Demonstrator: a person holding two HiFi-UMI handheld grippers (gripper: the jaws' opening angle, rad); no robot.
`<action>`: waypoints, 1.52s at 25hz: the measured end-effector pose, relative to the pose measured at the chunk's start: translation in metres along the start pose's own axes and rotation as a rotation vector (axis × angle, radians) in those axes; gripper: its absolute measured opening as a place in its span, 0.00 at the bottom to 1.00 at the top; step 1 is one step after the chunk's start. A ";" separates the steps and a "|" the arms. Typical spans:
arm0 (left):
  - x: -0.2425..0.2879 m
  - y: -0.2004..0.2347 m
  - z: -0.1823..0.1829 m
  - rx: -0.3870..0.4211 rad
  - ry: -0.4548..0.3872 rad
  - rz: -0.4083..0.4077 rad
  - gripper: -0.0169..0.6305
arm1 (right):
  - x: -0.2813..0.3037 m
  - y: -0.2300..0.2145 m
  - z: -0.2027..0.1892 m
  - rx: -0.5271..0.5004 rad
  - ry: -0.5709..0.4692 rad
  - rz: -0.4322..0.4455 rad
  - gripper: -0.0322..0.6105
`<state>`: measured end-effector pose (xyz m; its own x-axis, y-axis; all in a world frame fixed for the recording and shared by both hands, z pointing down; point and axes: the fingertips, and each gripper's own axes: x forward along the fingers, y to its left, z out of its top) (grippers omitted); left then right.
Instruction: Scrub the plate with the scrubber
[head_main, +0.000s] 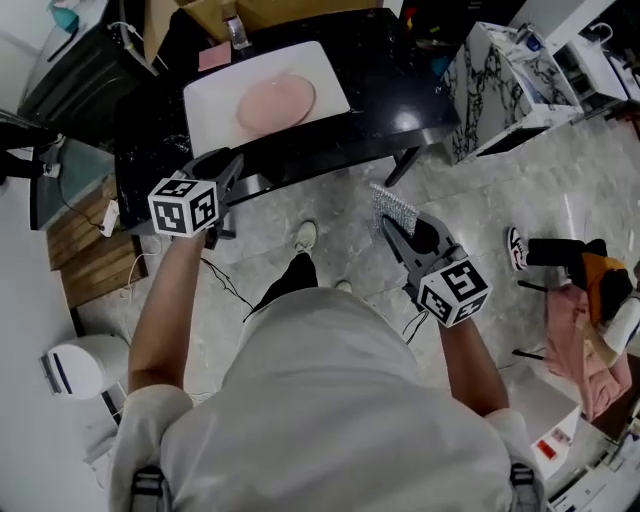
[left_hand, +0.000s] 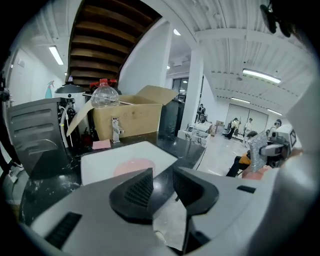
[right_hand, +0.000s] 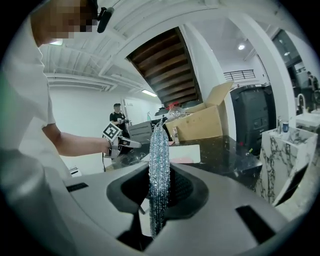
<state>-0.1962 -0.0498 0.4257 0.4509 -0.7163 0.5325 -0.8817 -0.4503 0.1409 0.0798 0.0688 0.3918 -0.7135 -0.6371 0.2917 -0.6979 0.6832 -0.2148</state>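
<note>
Scrubber (right_hand: 159, 150), silvery and glittering, stands edge-on, clamped between the right gripper's (right_hand: 161, 192) jaws. Left gripper (left_hand: 163, 186) holds nothing, its jaws apart. Pink plate (head_main: 275, 103) lies ahead of both grippers, untouched, on a white board (head_main: 215, 115) atop the black table (head_main: 400, 90).

A glossy black table (head_main: 400, 95) stands on a pale marbled floor (head_main: 340, 205). Near the table's front edge lies a white rectangular board (head_main: 212, 112), with a round pink plate (head_main: 275, 103) flat on its middle. Beyond the board, at the far side, sit a small pink pad (head_main: 214, 57), a small metal tap-shaped fitting (head_main: 236, 32) just right of it, and an open brown cardboard box (head_main: 300, 12) further right.
</note>
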 end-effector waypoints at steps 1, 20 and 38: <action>0.012 0.014 0.005 -0.008 0.007 0.001 0.22 | 0.005 -0.005 0.005 -0.004 0.002 -0.013 0.17; 0.226 0.217 -0.038 -0.080 0.377 -0.003 0.23 | 0.141 -0.067 0.049 0.036 0.045 -0.180 0.17; 0.305 0.265 -0.093 -0.098 0.527 -0.040 0.24 | 0.183 -0.085 0.047 0.075 0.126 -0.256 0.17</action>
<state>-0.3055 -0.3380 0.7029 0.3756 -0.3239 0.8683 -0.8856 -0.4018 0.2332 0.0056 -0.1226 0.4191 -0.5038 -0.7324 0.4580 -0.8600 0.4752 -0.1862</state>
